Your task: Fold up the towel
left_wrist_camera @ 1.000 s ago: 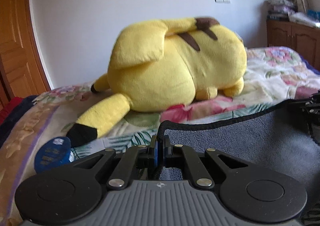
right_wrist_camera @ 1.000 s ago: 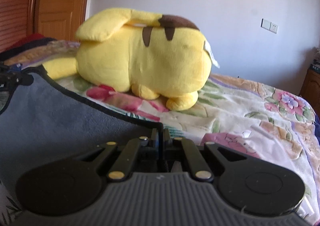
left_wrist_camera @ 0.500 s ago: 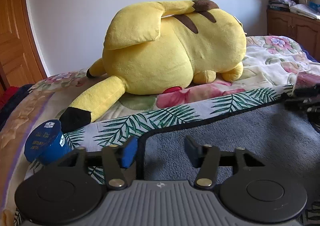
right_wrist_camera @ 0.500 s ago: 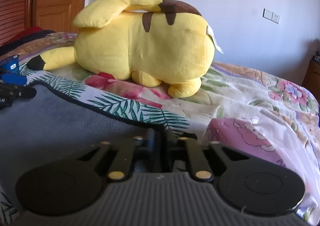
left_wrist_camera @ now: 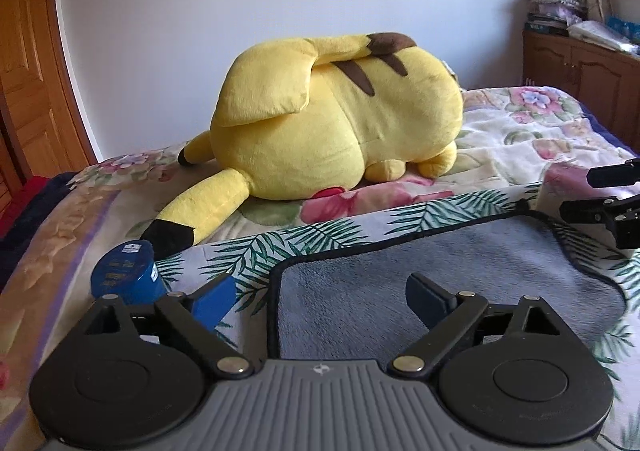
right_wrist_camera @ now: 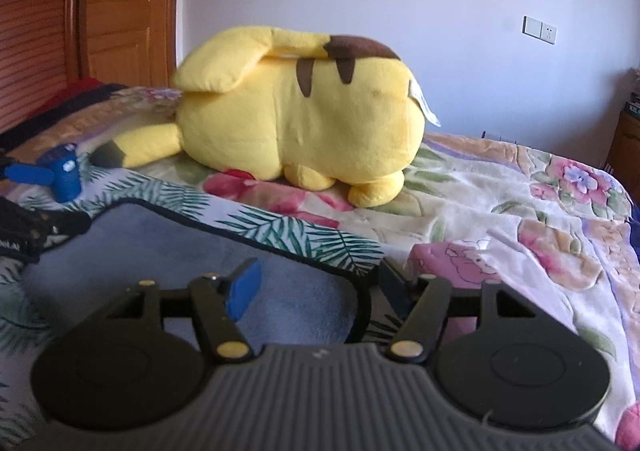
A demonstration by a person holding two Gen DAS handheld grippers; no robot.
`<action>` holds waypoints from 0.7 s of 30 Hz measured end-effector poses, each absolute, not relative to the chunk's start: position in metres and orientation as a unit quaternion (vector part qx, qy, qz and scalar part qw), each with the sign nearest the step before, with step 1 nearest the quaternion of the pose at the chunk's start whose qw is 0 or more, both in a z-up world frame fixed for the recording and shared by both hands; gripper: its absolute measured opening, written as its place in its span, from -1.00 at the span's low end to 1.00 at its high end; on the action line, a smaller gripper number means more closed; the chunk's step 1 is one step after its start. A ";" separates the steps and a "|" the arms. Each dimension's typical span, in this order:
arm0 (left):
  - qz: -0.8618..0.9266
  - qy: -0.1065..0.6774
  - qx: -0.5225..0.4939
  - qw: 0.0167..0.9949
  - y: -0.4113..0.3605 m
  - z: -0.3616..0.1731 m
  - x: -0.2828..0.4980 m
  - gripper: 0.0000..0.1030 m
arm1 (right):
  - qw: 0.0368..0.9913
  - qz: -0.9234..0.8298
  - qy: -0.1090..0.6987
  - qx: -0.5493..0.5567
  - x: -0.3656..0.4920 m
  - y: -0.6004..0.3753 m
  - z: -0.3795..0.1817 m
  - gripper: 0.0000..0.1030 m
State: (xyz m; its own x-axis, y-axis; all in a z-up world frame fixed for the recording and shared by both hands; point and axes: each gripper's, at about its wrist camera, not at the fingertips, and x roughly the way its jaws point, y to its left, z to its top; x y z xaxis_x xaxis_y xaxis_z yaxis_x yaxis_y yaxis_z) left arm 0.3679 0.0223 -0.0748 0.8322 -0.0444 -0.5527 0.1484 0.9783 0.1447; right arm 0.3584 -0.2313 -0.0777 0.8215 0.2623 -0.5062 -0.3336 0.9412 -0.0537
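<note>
Now one fold appears laid: grey towel [left_wrist_camera: 440,271] lies flat on the bed [left_wrist_camera: 520,139], left gripper [left_wrist_camera: 316,299] and right gripper [right_wrist_camera: 320,283] both released, further folds possibly remaining.

The left gripper [left_wrist_camera: 320,297] is held low and level, its two fingers spread wide apart with nothing between them. One finger [left_wrist_camera: 212,301] shows a blue pad; the other looks dark. The right gripper [right_wrist_camera: 320,285] is also low and level, fingers likewise parted and gripping nothing, the blue-padded finger [right_wrist_camera: 244,291] on its left. Each gripper's black fingers show at the edge of the other's view.
</note>
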 end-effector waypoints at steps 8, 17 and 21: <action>-0.056 0.283 0.084 0.954 0.017 -0.042 0.333 0.83 | 0.952 0.163 0.252 -0.057 0.317 -0.237 -0.049 0.29; -0.060 0.270 0.074 0.958 0.013 -0.008 0.286 0.92 | 0.957 0.157 0.242 -0.046 0.274 -0.244 -0.015 0.37; -0.064 0.267 0.077 0.958 0.012 -0.001 0.261 0.92 | 0.958 0.155 0.238 -0.048 0.255 -0.247 -0.005 0.39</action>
